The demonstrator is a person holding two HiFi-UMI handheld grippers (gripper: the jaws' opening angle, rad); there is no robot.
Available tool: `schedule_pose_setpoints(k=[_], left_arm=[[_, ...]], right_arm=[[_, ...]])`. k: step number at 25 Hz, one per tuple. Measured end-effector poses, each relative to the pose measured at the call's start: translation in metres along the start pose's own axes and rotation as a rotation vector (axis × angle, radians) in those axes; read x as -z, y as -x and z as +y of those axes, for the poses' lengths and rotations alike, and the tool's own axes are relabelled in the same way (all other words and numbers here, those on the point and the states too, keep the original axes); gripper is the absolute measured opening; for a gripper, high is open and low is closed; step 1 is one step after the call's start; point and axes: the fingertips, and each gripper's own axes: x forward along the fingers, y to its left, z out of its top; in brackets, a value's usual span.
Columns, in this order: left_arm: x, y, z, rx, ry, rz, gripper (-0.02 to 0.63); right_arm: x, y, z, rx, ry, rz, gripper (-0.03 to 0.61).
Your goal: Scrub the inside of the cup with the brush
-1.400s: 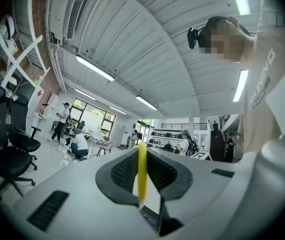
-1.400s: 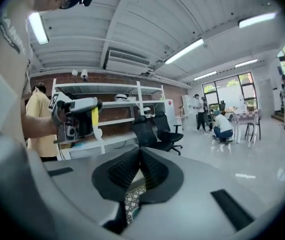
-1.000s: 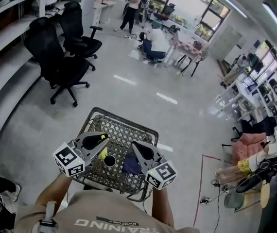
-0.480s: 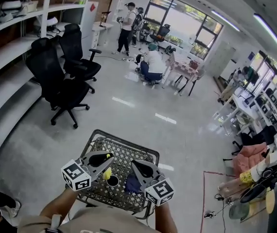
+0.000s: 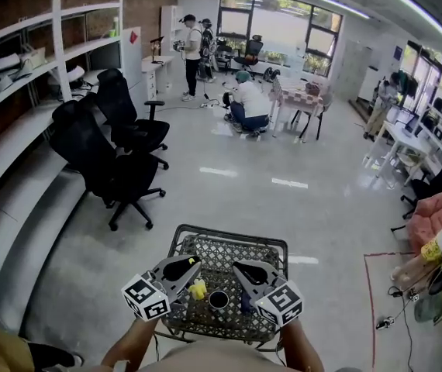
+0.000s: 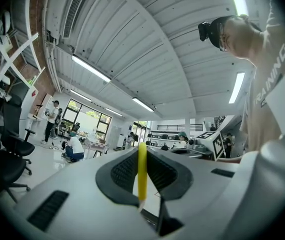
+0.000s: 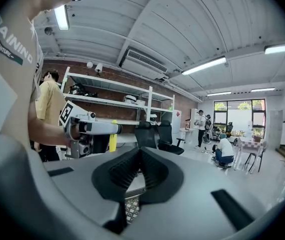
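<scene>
A black cup (image 5: 219, 299) stands upright on the mesh table (image 5: 229, 232). My left gripper (image 5: 193, 262) hovers just left of it, shut on a yellow brush (image 5: 198, 290) that hangs from its tip beside the cup. In the left gripper view the brush (image 6: 142, 171) is a thin yellow strip pinched between the pads of that gripper (image 6: 142, 156). My right gripper (image 5: 240, 266) hovers just right of the cup, shut with nothing in it (image 7: 140, 154). A dark blue thing (image 5: 244, 301) lies under it, mostly hidden.
Black office chairs (image 5: 120, 169) stand on the floor to the left, below wall shelves (image 5: 43, 53). People (image 5: 246, 99) are far back by a small table. A red tape line (image 5: 367, 301) marks the floor to the right.
The head view has tilted up and shows more of the room. Both grippers have shifted a little over the table; the left one holds the brush throughout, and the cup has not moved.
</scene>
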Motion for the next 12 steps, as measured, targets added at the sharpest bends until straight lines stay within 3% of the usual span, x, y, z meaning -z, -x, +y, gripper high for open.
schedule_pose_setpoints(k=[5,12], left_arm=[[0.011,0.009,0.015,0.013,0.003,0.032,0.051],[0.013,0.017,0.019,-0.005,0.016,0.023,0.051]], right_arm=[[0.007,-0.015,-0.014,0.055,-0.027,-0.017,0.015],[0.010,-0.017,-0.014,0.047,-0.065,-0.011,0.015]])
